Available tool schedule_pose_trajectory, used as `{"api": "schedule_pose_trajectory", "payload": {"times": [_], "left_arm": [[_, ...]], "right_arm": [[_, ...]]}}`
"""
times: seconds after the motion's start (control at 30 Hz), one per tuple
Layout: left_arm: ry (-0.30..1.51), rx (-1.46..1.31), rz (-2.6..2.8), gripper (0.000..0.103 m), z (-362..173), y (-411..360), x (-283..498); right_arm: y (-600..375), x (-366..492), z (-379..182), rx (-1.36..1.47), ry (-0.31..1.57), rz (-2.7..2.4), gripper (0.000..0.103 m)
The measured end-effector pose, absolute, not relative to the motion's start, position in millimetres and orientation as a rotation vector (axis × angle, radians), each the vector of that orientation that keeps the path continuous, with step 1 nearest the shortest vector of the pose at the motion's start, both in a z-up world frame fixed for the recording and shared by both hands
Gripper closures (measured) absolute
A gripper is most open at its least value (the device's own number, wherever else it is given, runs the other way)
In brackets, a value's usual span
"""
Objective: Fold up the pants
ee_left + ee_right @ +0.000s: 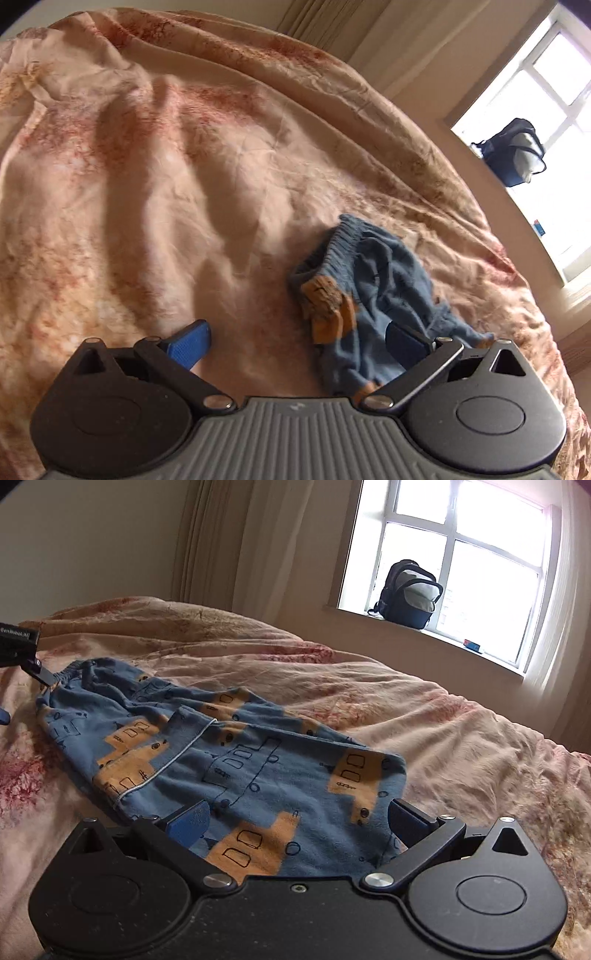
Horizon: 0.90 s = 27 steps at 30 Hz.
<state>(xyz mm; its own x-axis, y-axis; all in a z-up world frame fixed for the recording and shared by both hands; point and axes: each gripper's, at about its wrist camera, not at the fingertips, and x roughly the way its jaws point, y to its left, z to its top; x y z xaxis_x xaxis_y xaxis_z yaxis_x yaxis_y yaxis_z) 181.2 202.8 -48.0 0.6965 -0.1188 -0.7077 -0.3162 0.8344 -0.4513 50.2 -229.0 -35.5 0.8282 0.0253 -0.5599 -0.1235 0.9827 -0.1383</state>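
Pants [229, 760]: soft blue knit, orange blocky building shapes with dark line drawings, a thin pale piped seam curving across. They lie rumpled on the bed cover [461, 738], waistband end at about 10 o'clock in the right wrist view, leg end spread toward the camera.

Bed cover: pinkish-beige, crinkled, blotchy red and tan print, long soft folds.

Right tool [299, 821]: matte black body, blue ribbed fingers [188, 821] spread wide, straddling the near leg end at 6 o'clock; whether the pads touch the cloth I can't tell.

Left tool [299, 341]: grey ribbed housing, black linkage arms, blue textured fingers [192, 343] also spread wide, nothing pinched. Its right finger sits over the near edge of the bunched fabric, its left finger over bare cover.

View differences: the left wrist view shows the pants as a small crumpled heap at 4 o'clock, elastic gathered waistband [341, 240] facing up and away, an orange patch folded over, and a big stretch of bare cover to 10 o'clock. The right wrist view shows the print laid out much flatter, plus the other tool's black tip at the left edge, right by the waistband at 10 o'clock.

Background: a dark blue and grey backpack [408, 594] sits on the window sill [443, 633] at 1 o'clock, white-framed window [461, 535] blown out bright, beige pleated curtain [221, 539] at 12 o'clock. A small blue-red object sits further along the sill, too small to identify.
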Motion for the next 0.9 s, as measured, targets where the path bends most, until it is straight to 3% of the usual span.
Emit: {"api": "schedule_pose_trajectory", "payload": {"times": [0.17,0.3,0.53,0.67,0.7,0.77,0.83,0.9], "left_arm": [[0.708,-0.626,0.157,0.001,-56.1,196.6,176.1],[0.663,-0.604,0.166,0.017,-56.9,201.4,179.3],[0.594,-0.693,0.097,0.018,-56.0,206.6,174.4],[0.636,-0.699,0.070,0.023,-61.9,206.0,181.5],[0.645,-0.705,0.073,0.029,-63.4,207.5,183.3],[0.658,-0.746,0.081,0.042,-67.2,213.0,185.4],[0.656,-0.784,0.067,0.067,-69.2,219.5,186.5],[0.646,-0.819,0.047,0.069,-69.9,222.7,186.2]], "right_arm": [[-222.6,77.3,-34.9,-0.194,0.617,0.136,0.001],[-207.2,132.4,-32.6,-0.295,0.683,0.197,0.001],[-166.9,235.9,-12.4,-0.248,0.761,0.518,0.004],[-136.8,281.4,-11.3,-0.176,0.842,0.581,0.020],[-130.7,286.2,-12.4,-0.173,0.859,0.590,0.023],[-121.5,289.1,-14.2,-0.175,0.873,0.618,0.043],[-113.3,286.3,-16.0,-0.179,0.868,0.658,0.053],[-106.8,283.8,-16.9,-0.159,0.855,0.712,0.060]]}}
